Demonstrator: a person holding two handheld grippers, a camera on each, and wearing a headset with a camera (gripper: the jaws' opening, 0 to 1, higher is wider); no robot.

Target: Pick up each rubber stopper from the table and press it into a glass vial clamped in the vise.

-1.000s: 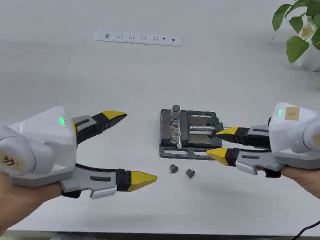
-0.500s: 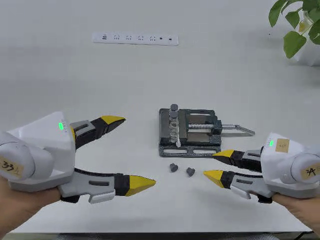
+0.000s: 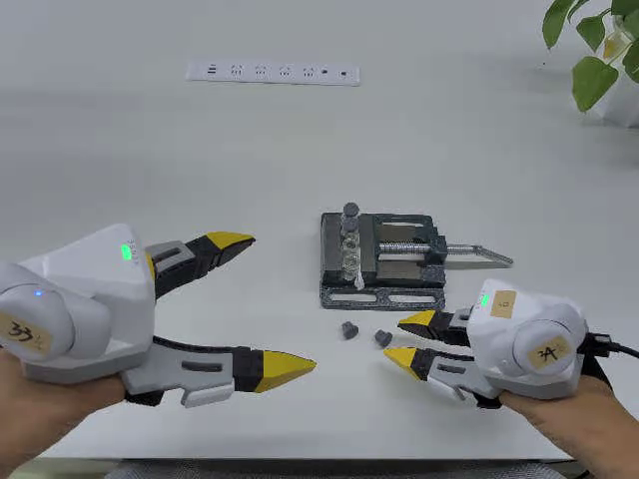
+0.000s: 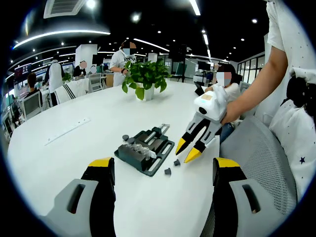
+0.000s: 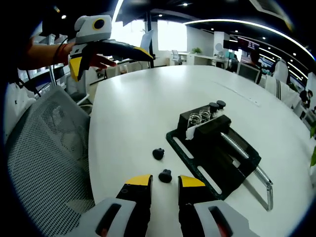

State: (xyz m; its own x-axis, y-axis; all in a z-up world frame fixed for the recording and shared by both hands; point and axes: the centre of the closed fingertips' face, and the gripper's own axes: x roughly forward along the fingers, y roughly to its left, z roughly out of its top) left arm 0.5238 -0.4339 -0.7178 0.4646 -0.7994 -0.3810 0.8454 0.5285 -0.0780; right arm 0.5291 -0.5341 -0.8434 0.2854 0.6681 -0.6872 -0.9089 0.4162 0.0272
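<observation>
Two dark rubber stoppers [image 3: 347,330] [image 3: 382,338] lie on the white table just in front of the black vise [image 3: 399,269]. The vise clamps a row of glass vials [image 3: 349,251]; the far ones carry dark stoppers [image 3: 350,212]. My right gripper [image 3: 407,338] is low on the table, open with a narrow gap, its yellow tips right beside the nearer stopper. In the right gripper view that stopper [image 5: 165,175] sits just ahead of the gap between the tips [image 5: 164,181]. My left gripper [image 3: 265,303] hovers wide open at the left, holding nothing.
A white power strip [image 3: 273,72] lies at the table's far side, and a potted plant [image 3: 599,50] stands at the far right. The vise's handle [image 3: 479,256] sticks out to the right. A mesh chair [image 5: 49,148] stands by the table's edge.
My right gripper has come down and leftward from beside the vise to the stoppers, its jaws narrowing. The left gripper has barely moved.
</observation>
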